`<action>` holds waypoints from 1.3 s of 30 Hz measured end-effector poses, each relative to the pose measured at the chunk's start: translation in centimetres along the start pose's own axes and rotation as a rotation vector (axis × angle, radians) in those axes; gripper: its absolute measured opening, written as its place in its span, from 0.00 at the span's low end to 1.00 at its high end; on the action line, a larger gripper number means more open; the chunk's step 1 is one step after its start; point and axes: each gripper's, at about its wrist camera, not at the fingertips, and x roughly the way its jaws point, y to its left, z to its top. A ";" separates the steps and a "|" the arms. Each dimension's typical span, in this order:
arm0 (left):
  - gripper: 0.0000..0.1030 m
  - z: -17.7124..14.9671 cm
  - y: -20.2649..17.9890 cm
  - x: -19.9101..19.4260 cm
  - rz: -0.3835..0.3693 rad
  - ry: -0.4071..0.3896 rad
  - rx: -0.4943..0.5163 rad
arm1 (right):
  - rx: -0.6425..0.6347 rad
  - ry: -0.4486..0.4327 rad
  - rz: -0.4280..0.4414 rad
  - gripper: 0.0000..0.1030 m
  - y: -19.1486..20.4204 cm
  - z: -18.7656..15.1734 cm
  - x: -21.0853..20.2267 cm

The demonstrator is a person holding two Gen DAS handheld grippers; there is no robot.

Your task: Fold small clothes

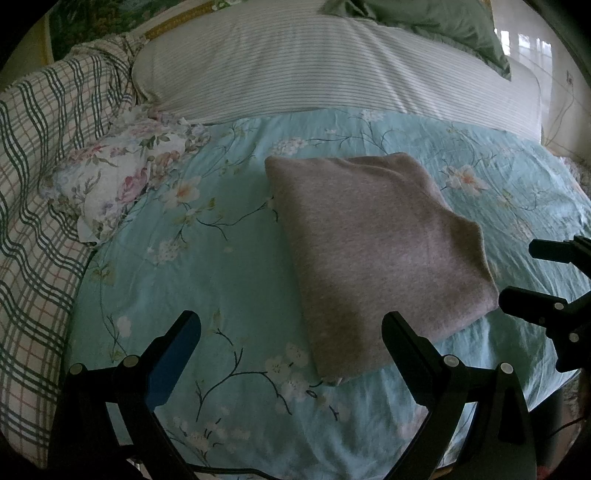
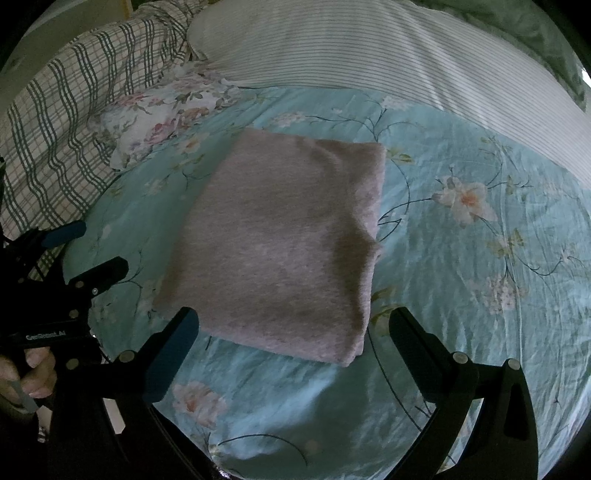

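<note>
A grey knit garment [image 1: 373, 251] lies folded into a flat rectangle on the light blue floral bedsheet [image 1: 229, 280]; it also shows in the right wrist view [image 2: 284, 251]. My left gripper [image 1: 291, 325] is open and empty, just in front of the garment's near left corner. My right gripper [image 2: 295, 321] is open and empty, its jaws spread at the garment's near edge. The right gripper also shows in the left wrist view [image 1: 521, 273] beside the garment's right edge. The left gripper shows in the right wrist view [image 2: 92, 247] at the garment's left.
A floral pillow [image 1: 118, 184] and a plaid blanket [image 1: 44, 192] lie at the left. A striped quilt [image 1: 314, 74] runs across the far side, with a green pillow [image 1: 436, 26] behind it. A hand [image 2: 33, 373] holds the left gripper's handle.
</note>
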 end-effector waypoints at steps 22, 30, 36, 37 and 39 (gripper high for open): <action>0.96 0.6 0.2 0.6 -0.006 0.005 0.011 | 0.017 0.000 0.011 1.00 -0.8 0.3 0.4; 0.96 0.7 0.1 0.7 -0.004 0.006 0.010 | 0.016 -0.003 0.011 1.00 -0.9 1.2 0.6; 0.96 1.1 0.3 1.1 -0.003 0.003 0.015 | 0.017 -0.010 0.015 1.00 -1.4 2.1 1.0; 0.96 1.3 0.4 1.2 -0.003 0.003 0.016 | 0.018 -0.011 0.016 1.00 -1.5 2.2 1.1; 0.96 1.5 0.5 1.4 0.002 -0.002 0.017 | 0.022 -0.010 0.012 1.00 -1.7 2.4 1.4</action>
